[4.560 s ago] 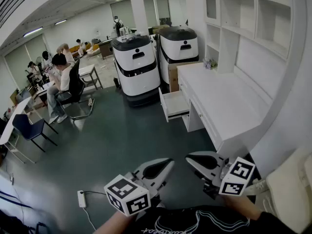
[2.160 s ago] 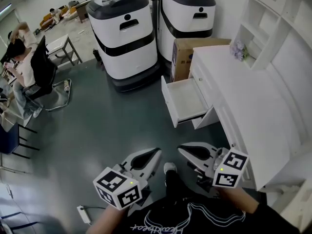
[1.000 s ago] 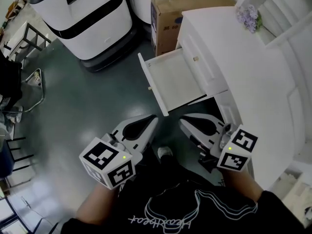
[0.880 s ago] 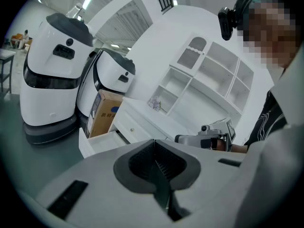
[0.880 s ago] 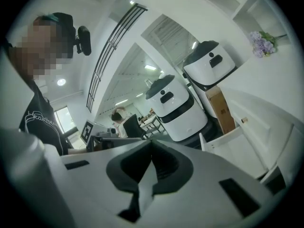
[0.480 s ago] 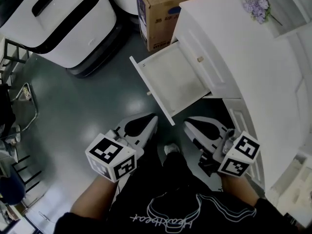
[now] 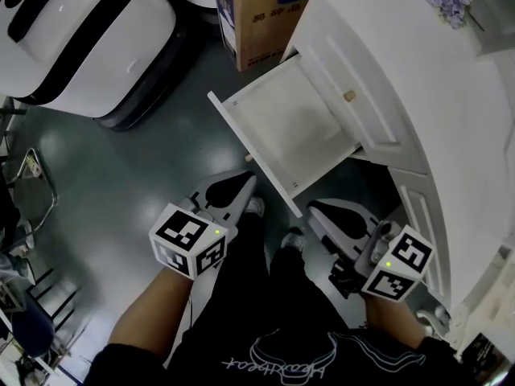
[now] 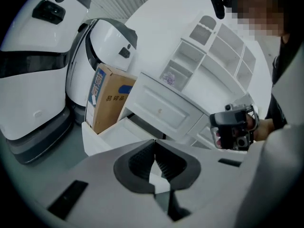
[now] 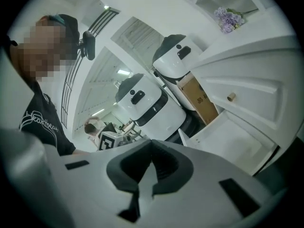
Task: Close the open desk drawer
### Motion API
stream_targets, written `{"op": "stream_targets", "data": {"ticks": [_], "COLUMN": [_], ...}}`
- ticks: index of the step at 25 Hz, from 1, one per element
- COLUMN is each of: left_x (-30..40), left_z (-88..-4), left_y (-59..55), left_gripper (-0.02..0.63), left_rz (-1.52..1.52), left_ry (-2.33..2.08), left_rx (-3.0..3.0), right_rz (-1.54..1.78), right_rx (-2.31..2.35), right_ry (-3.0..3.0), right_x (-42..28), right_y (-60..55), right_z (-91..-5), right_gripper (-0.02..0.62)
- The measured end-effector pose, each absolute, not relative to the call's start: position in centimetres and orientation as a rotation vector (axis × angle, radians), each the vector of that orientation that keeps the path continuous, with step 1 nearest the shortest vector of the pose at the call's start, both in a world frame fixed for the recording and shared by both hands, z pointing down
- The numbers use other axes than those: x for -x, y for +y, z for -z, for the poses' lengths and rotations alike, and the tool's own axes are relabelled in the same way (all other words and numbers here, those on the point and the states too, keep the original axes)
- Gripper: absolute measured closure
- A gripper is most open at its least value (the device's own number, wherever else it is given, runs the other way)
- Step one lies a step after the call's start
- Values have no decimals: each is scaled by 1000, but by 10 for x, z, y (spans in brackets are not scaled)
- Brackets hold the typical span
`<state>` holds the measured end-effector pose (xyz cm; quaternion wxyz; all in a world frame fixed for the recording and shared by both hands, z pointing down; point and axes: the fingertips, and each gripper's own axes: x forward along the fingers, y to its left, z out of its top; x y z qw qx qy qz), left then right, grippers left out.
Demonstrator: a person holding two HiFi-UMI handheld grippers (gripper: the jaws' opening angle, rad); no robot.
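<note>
Drawer (image 7: 298,127): one, open; left tool (image 7: 245,185) and right tool (image 7: 319,212), two, both closed, seemingly empty.

Premises appeared to be a robotics lab/office. Evidence: two lg white-and-black robots (image 7: 72,39), cardboard box (image 7: 257,14), white desk (image 7: 426,95) w/ shelves (image 8: 213,51), grey floor (image 7: 137,167), ceiling strip lights (image 9: 124,72), chair (image 7: 32,185) nearby.

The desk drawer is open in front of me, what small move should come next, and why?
Probably ease the left gripper forward until its shut tips meet the front panel of the drawer near the knob. The drawer stands pulled out, and that gripper sits just short of the panel, apparently not touching it.
</note>
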<state>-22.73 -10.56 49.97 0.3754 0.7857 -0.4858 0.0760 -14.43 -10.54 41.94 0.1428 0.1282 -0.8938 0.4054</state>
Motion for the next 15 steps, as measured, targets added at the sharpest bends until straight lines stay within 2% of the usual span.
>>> {"op": "stream_targets", "data": {"ticks": [15], "left_x": [241], "left_z": [-626], "left_y": [-117], "left_gripper": [601], "left_rz": [-350], "left_ry": [-1141], "left_rx": [-2011], "right_rz": [-1275], "right_rx": [-401], "right_ry": [-2474], "right_x": [163], "right_y": [-91], "right_z": [-493], "right_gripper": [589]}}
